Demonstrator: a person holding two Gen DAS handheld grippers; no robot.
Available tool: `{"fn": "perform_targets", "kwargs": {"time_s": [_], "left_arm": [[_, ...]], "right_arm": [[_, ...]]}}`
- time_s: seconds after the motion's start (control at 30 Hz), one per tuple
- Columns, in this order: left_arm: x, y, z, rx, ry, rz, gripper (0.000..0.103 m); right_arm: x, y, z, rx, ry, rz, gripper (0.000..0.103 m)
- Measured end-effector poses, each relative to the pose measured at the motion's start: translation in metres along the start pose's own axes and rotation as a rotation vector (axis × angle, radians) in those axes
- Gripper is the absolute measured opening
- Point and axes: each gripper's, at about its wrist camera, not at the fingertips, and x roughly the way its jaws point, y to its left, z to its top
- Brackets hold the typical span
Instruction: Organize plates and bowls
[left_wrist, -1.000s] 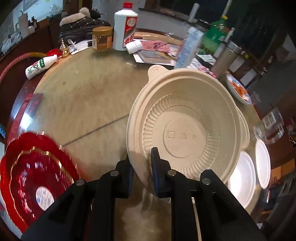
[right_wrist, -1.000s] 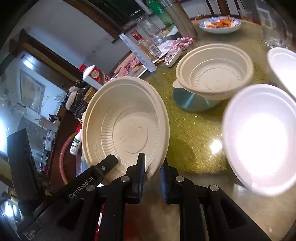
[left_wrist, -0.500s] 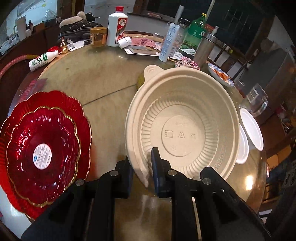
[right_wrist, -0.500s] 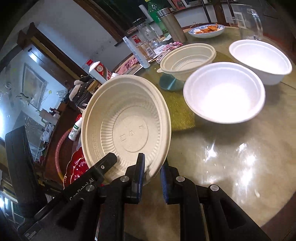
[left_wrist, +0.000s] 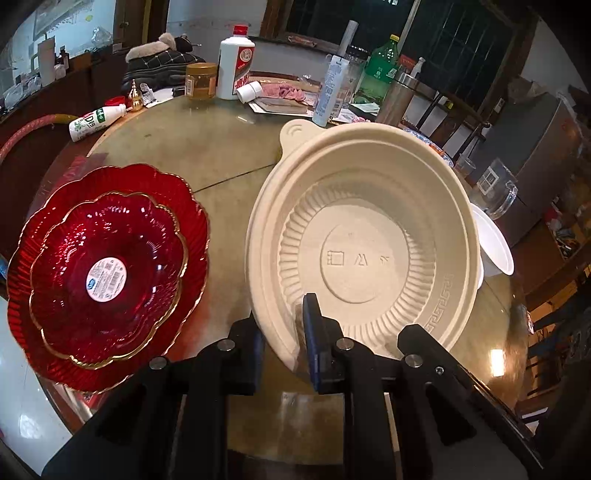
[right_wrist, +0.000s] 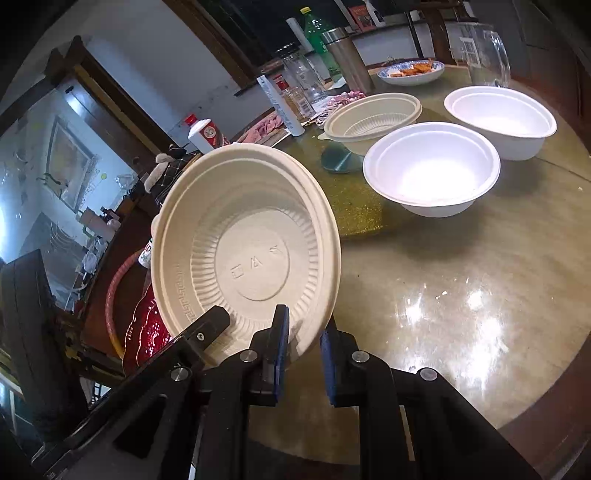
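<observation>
Above the round table (left_wrist: 207, 147), both grippers are pinching one beige bowl (left_wrist: 364, 243).

L gripper (left_wrist: 282, 332) and R gripper (right_wrist: 303, 343) are each clamping its near rim, bowl tilting w/ inside facing them. Red plates (left_wrist: 107, 266) are sitting stacked at left; two white bowls (right_wrist: 432, 168) and another beige bowl (right_wrist: 373, 116) are resting far right.

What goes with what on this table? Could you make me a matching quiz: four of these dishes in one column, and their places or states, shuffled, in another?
Things:
1. nearer beige ribbed pulp bowl
2. smaller gold-rimmed red glass plate
3. nearest white foam bowl
4. blue-patterned china dish

States:
A. holds orange food
B. pinched at its rim by the right gripper, tilted
C. upright on the table
D. nested in the larger red plate

Pairs: 1-B, 2-D, 3-C, 4-A
</observation>
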Motion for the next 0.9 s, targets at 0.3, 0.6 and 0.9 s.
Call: {"fn": "perform_targets", "kwargs": {"time_s": [0.3, 0.6, 0.9], "left_arm": [[-0.014, 0.009, -0.004, -0.004, -0.040, -0.005, 0.018], [-0.020, 0.010, -0.010, 0.011, -0.066, -0.004, 0.018], [-0.026, 0.016, -0.010, 0.002, -0.086, 0.005, 0.018]], "right_arm": [[-0.009, 0.016, -0.005, -0.052, -0.025, 0.002, 0.016], [-0.011, 0.016, -0.008, -0.069, -0.034, 0.002, 0.016], [-0.013, 0.024, -0.010, -0.096, -0.040, 0.019, 0.016]]}}
